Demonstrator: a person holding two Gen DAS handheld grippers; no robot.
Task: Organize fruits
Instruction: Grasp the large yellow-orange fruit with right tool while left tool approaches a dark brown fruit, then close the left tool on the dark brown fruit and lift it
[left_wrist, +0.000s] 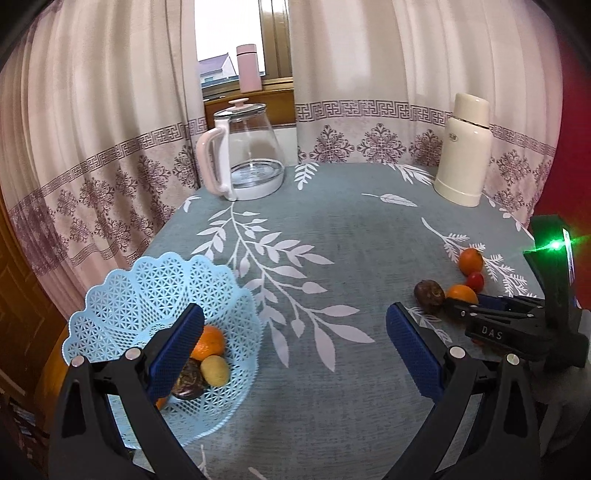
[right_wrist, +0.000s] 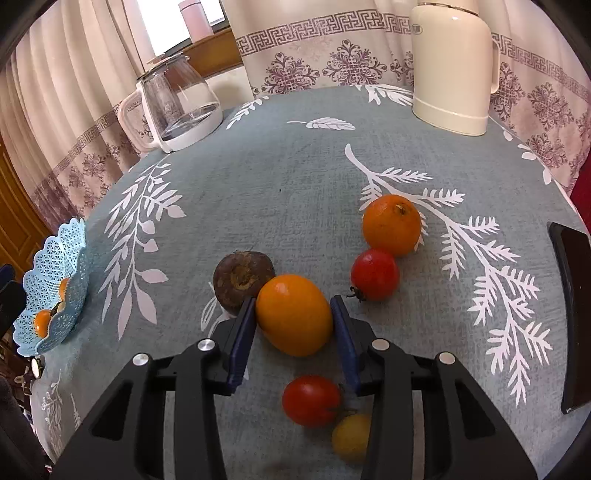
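Right wrist view: right tongs (right_wrist: 294, 325) bracket orange fruit (right_wrist: 293, 314) on tabletop (right_wrist: 295, 177), contact unclear; left tongs (left_wrist: 295, 354) released beside basket (left_wrist: 147, 288), presumably ready to receive.

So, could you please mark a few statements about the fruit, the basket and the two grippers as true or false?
1. The right gripper has its jaws either side of an orange fruit. True.
2. The blue basket holds no fruit. False: it holds several, including an orange one.
3. The left gripper grips a tomato. False: its jaws are wide open and empty.
4. A dark brown fruit lies on the tablecloth beside the orange fruit. True.
5. The cream flask lies on its side. False: it stands upright.
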